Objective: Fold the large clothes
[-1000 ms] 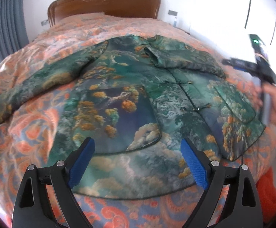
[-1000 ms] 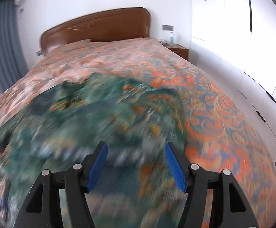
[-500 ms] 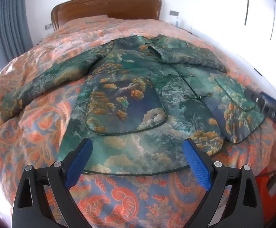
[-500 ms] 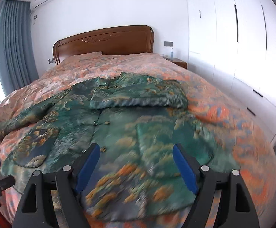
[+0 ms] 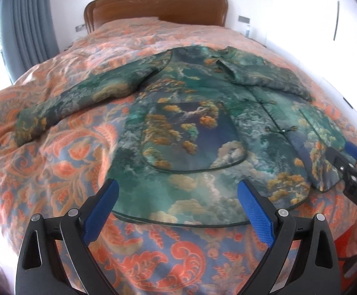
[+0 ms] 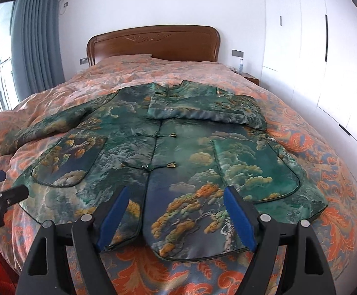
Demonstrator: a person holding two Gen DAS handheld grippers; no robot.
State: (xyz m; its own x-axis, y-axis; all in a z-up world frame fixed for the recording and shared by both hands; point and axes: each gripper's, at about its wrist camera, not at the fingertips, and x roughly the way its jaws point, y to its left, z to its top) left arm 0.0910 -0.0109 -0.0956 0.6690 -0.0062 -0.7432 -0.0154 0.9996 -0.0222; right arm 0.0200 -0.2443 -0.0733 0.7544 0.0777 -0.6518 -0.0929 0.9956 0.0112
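Observation:
A green patterned jacket (image 5: 210, 132) lies flat, front up, on the bed; it also shows in the right wrist view (image 6: 178, 162). Its left sleeve (image 5: 80, 103) stretches out to the left. Its right sleeve (image 6: 203, 109) is folded across the chest. My left gripper (image 5: 178, 207) is open and empty, just above the jacket's near left hem. My right gripper (image 6: 178, 217) is open and empty above the near hem at the front opening. The right gripper also shows at the right edge of the left wrist view (image 5: 350, 169).
The bed has an orange and blue patterned quilt (image 6: 313, 152) and a wooden headboard (image 6: 154, 41). White wardrobes (image 6: 325, 61) stand to the right. A grey curtain (image 6: 36, 39) hangs at the left. A nightstand (image 6: 249, 78) stands by the headboard.
Both grippers have pulled back toward the foot of the bed and lowered. The right gripper swung from up beside the jacket to the near hem. Both stayed open.

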